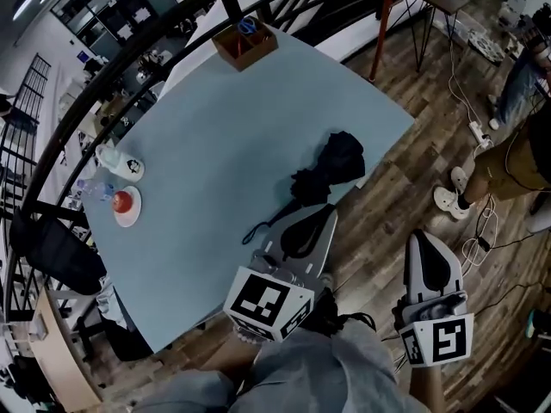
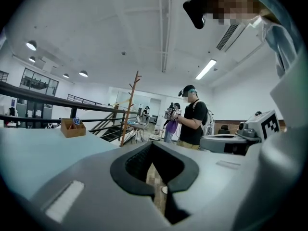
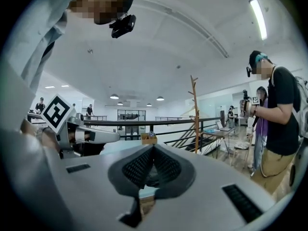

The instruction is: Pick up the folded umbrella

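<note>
On the pale blue table (image 1: 215,119), near its right edge: folded umbrella (image 1: 331,169) lying flat, held by neither gripper.
Head view: the black umbrella lies slantwise, its strap (image 1: 258,229) trailing toward the near edge. The left gripper (image 1: 329,213) points at it, nose just beside the lower end, with no grip made. The right gripper (image 1: 422,237) is off the table, over the wooden floor (image 1: 405,196), well apart from the umbrella. A wooden box (image 1: 244,43) stands at the far edge and a plate (image 1: 127,206) at the left. Left gripper view: the jaws are closed tip to tip with nothing between them; only floor shows through the gap. Right gripper view: the jaws likewise meet at the tips and hold nothing; the left gripper's marker cube (image 3: 57,112) shows at the left.
</note>
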### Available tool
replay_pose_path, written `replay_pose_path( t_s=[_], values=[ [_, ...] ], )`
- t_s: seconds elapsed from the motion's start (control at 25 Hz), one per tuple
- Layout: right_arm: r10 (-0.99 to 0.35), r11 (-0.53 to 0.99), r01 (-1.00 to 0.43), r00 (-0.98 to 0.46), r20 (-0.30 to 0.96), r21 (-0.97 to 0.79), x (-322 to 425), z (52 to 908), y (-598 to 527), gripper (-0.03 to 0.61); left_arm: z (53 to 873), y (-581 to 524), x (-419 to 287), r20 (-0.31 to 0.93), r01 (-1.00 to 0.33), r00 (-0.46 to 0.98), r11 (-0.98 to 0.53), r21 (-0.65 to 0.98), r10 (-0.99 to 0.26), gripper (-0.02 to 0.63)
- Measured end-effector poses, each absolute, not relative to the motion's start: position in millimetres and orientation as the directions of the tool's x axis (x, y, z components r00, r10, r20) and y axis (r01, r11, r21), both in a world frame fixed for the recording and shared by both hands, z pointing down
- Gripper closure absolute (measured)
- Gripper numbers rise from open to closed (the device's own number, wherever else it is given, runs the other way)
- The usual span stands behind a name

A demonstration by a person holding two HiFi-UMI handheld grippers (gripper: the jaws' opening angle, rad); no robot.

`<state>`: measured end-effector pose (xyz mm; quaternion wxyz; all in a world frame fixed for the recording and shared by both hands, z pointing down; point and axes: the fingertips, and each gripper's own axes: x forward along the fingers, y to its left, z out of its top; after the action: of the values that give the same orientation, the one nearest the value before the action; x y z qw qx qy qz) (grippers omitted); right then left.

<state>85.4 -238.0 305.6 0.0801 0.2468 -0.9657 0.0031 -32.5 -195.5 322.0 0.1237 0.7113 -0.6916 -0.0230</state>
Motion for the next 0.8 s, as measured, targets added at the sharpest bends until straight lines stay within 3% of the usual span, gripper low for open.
replay_pose_path(
  t_s=[0.6, 0.8],
  values=[
    [-0.355, 0.934, -0.353, -0.915, 0.19, 0.043, 28.4, 311.8, -268.5, 0.581, 378.5, -234.6, -89.8, 0.338, -0.997, 0.024, 0.002, 0.075, -0.941, 0.611],
    [-0.28, 0.959, -0.281, -0.942, 0.184, 0.023, 11.3, 311.9, -286.4, 0.581, 399.8, -249.3, -90.8, 0.434, -0.999, 0.033, -0.019, 0.038, -0.9, 0.527]
  ],
)
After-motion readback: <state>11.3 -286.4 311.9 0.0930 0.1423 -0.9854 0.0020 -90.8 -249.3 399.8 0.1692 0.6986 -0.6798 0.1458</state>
